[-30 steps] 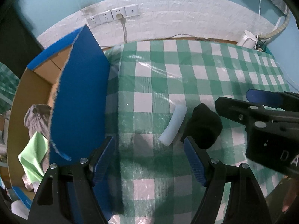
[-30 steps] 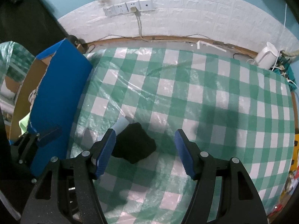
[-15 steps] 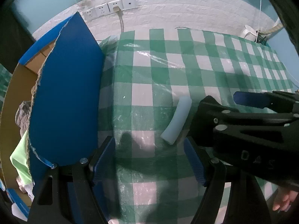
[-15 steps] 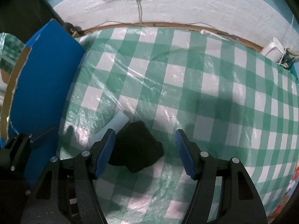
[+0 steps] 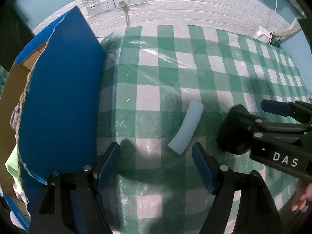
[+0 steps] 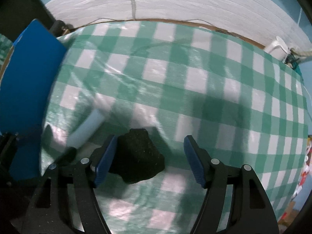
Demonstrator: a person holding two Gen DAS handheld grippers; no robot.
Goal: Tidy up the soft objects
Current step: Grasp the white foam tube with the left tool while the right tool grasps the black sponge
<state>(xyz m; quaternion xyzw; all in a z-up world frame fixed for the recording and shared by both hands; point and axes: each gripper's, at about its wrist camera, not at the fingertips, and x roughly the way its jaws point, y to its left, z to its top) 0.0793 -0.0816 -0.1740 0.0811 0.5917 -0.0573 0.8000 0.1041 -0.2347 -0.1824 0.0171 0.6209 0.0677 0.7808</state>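
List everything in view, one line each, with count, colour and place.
black soft lump: one, black, on the tablecloth between the right gripper's jaws, against the left one.
foam strip: one, pale blue-white, curved, on the cloth left of the lump.
cardboard box: one, blue outside, brown inside, at the table's left edge.
cloths in box: a few, light green and grey.
tablecloth: one, green and white check, under clear plastic.
wall sockets: one row, white, one plug in.
white object: one, far right corner.
left gripper: one, black with blue pads, open, empty.
right gripper: one, same, open.
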